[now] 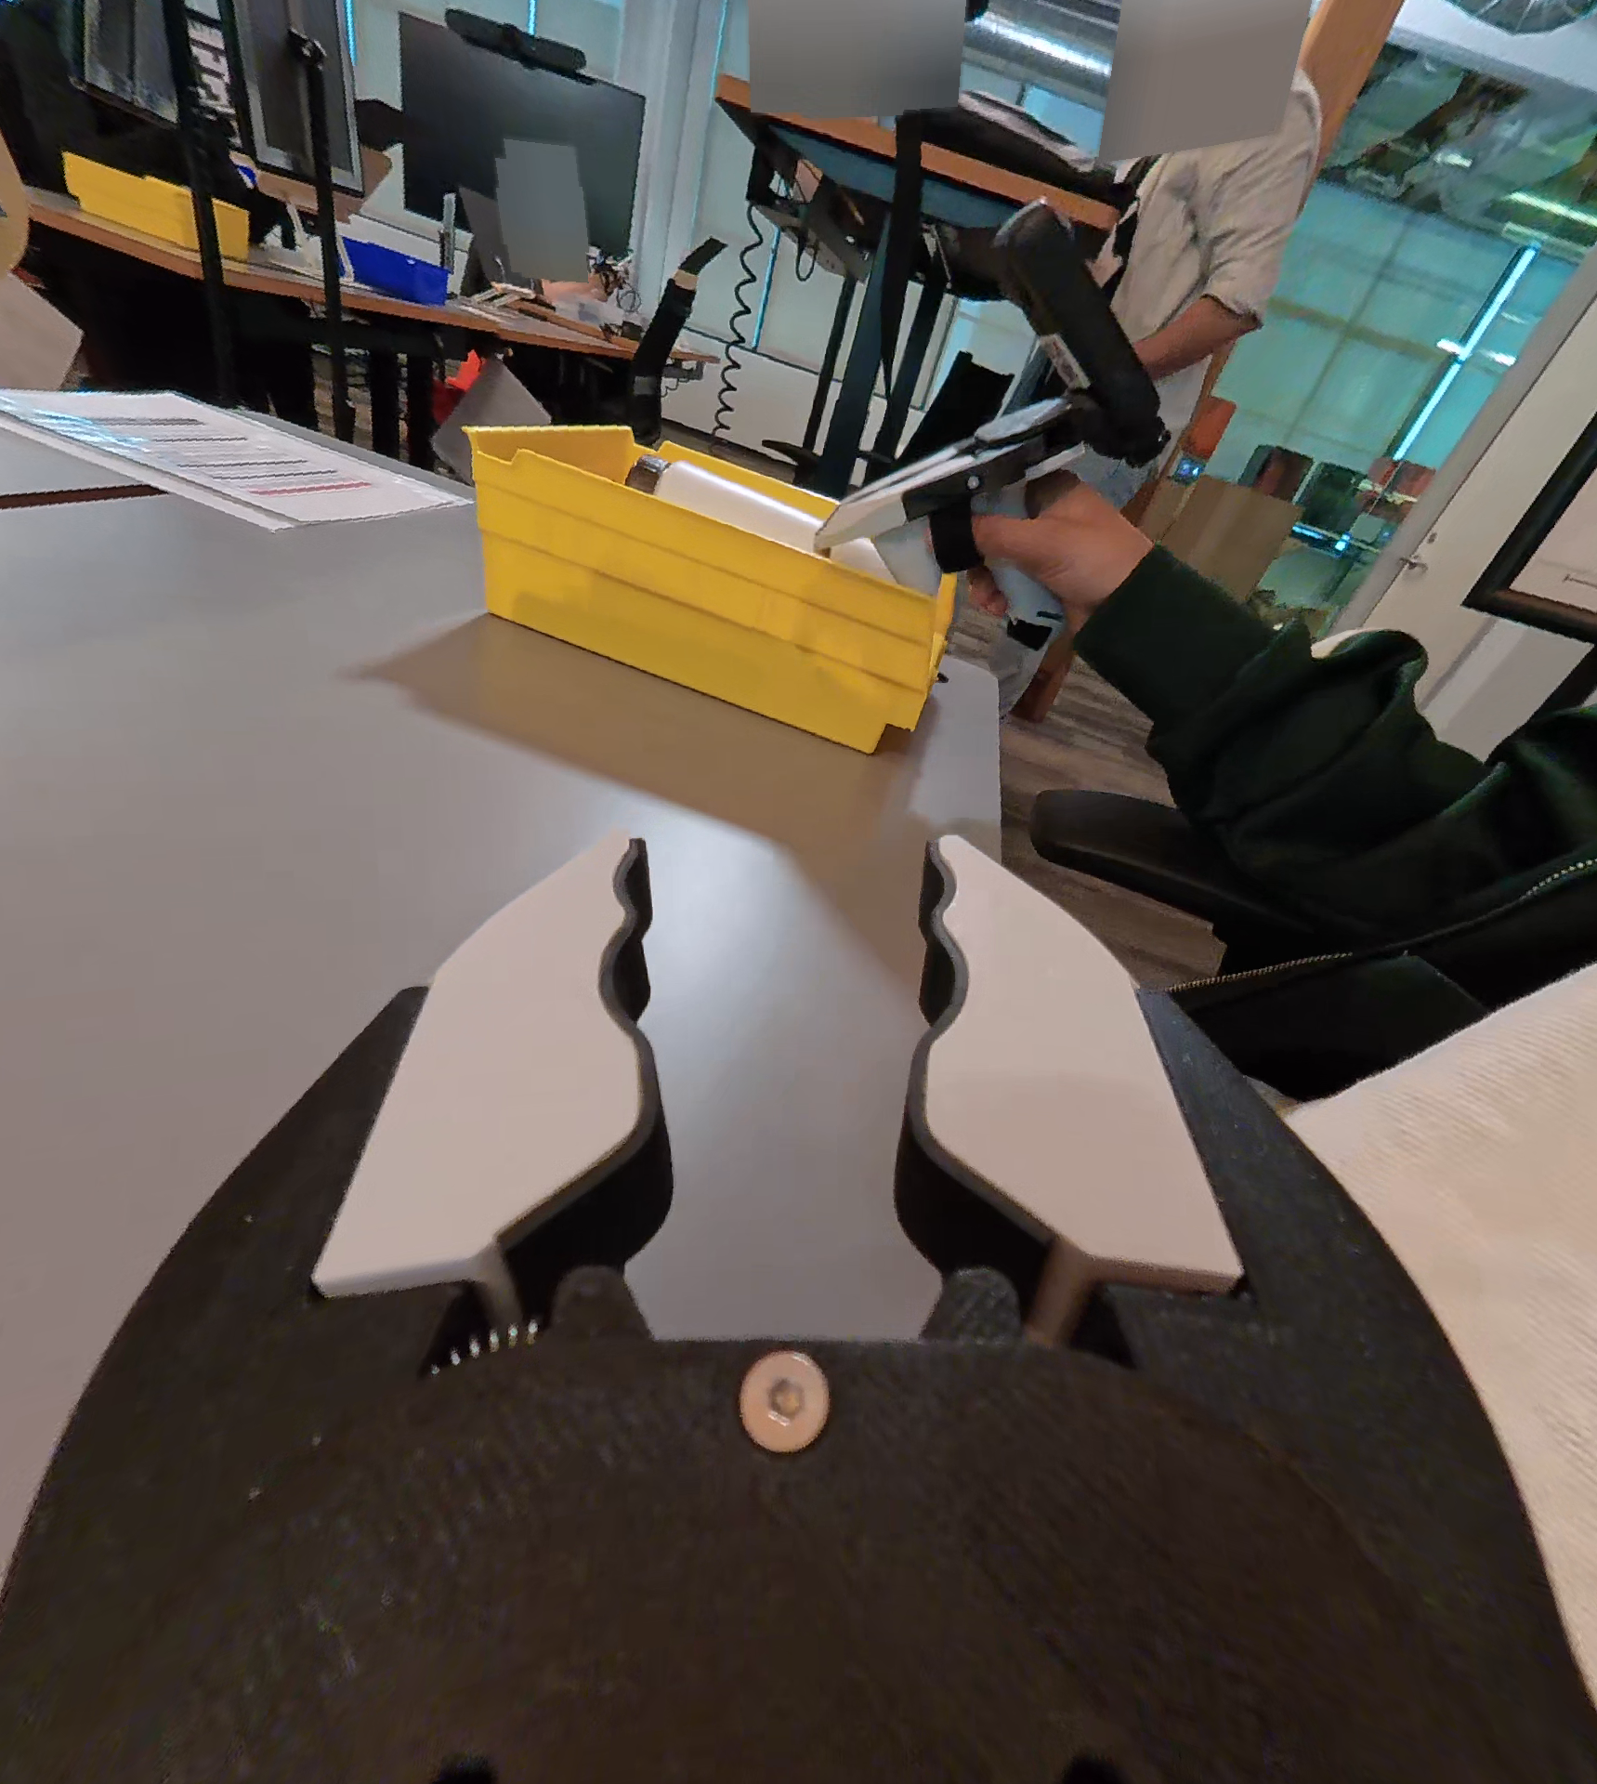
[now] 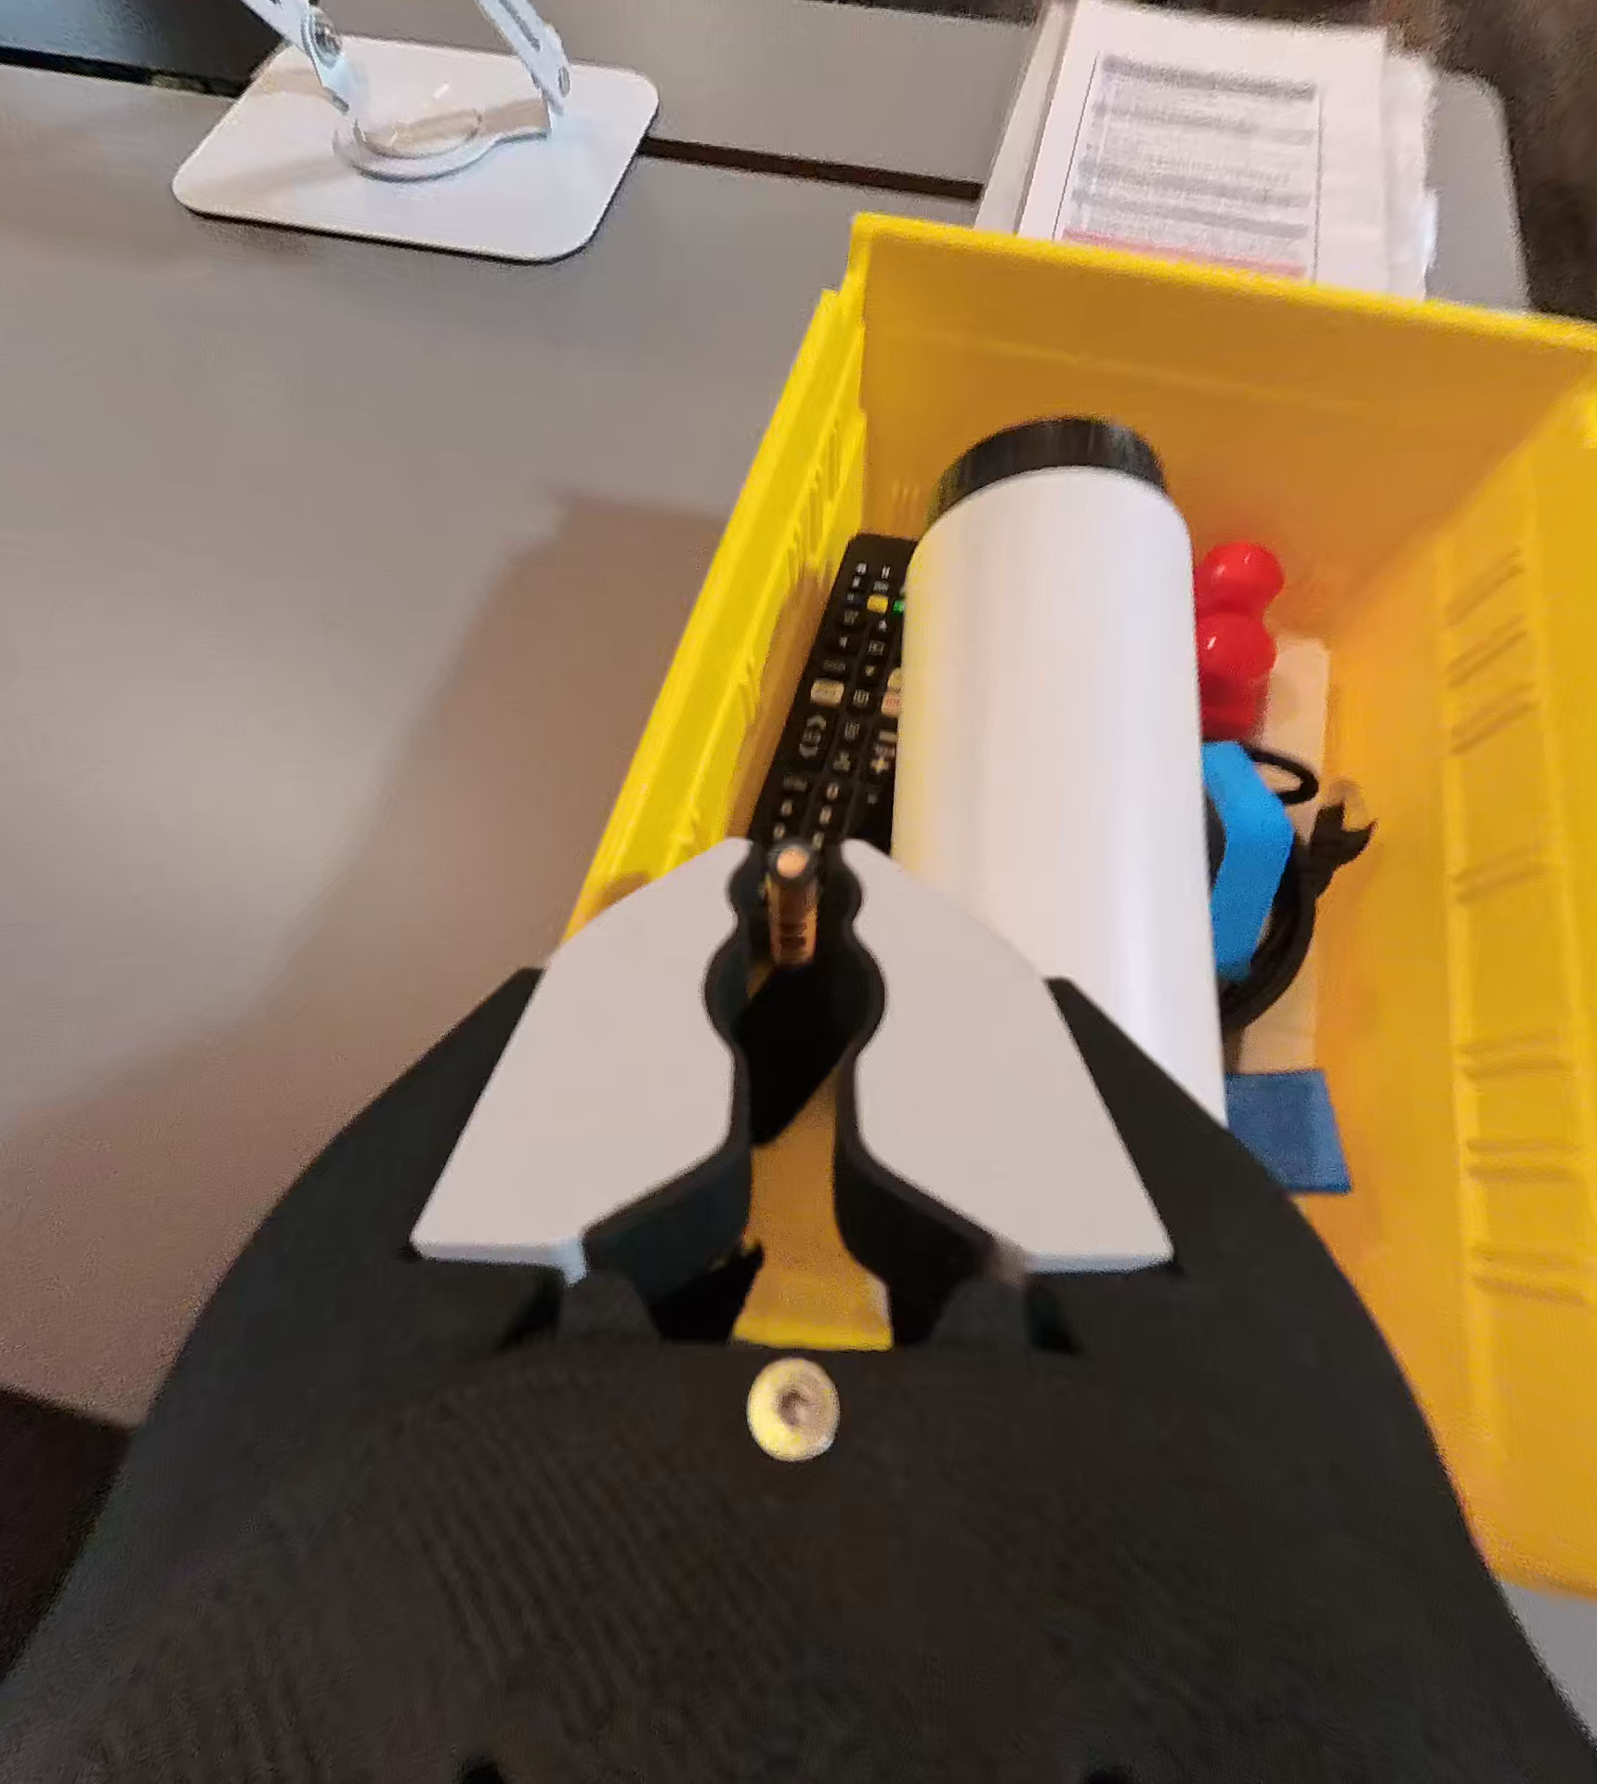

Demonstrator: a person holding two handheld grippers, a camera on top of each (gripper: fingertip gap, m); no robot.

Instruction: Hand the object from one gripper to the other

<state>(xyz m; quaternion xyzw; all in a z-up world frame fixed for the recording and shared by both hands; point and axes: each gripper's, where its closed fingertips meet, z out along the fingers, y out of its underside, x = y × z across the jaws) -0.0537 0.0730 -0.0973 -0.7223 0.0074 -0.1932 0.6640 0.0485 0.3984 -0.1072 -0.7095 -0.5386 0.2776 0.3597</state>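
My right gripper [image 2: 792, 857] is shut on a small copper-and-black cylinder [image 2: 792, 917] that looks like a battery, held upright between the tips. It hovers over the near left corner of the yellow bin [image 2: 1161, 348]. In the left wrist view, the right gripper [image 1: 833, 533] points down into the bin [image 1: 678, 599] from the right. The cylinder is hidden there. My left gripper [image 1: 786, 859] is open and empty, low over the grey table [image 1: 196, 772], well short of the bin.
The bin holds a white bottle with a black cap [image 2: 1055, 753], a black remote [image 2: 842, 714], a red item [image 2: 1238, 637], a blue item [image 2: 1243, 859] and a black cable [image 2: 1306, 869]. A white stand base [image 2: 418, 164] and a printed sheet [image 2: 1200, 154] lie beyond. The table edge [image 1: 968, 753] is right of the bin. About 35 centimetres separates my left fingertips from my right.
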